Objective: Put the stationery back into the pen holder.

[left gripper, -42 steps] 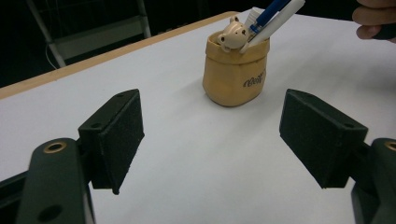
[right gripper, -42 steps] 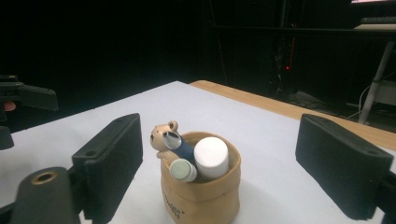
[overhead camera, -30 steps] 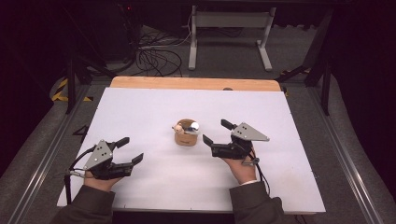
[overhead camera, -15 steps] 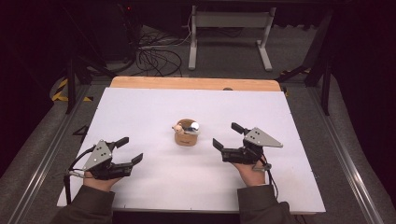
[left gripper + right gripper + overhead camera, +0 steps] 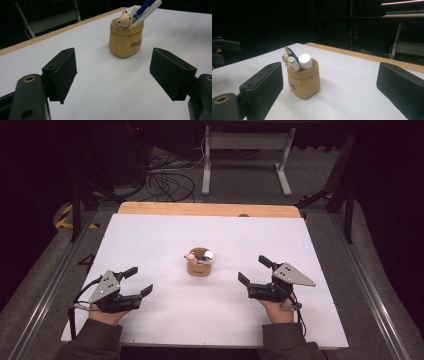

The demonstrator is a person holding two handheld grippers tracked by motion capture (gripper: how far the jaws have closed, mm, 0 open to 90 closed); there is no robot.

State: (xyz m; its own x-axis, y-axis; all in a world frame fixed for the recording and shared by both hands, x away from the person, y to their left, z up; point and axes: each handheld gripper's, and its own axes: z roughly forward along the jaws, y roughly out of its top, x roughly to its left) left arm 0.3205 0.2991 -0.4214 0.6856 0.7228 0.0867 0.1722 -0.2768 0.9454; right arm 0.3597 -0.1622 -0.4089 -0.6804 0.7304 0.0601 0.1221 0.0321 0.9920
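High view, squat tan pen holder [image 5: 200,264], matte white table [image 5: 150,245]

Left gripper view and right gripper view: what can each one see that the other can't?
Left gripper view: the little tan bear head at the pot's rim and the dark writing on its side. Right gripper view: the round white top of a thick tube and the blue pen's pointed tip. Both: the tan pouch-shaped pen pot on the white table, between open black jaws.

Between the black tongs stands a tan pouch [image 5: 200,265] with dark lettering, holding a blue pen [image 5: 291,53] and white markers [image 5: 304,61], on a white desk [image 5: 150,235] edged in light wood.
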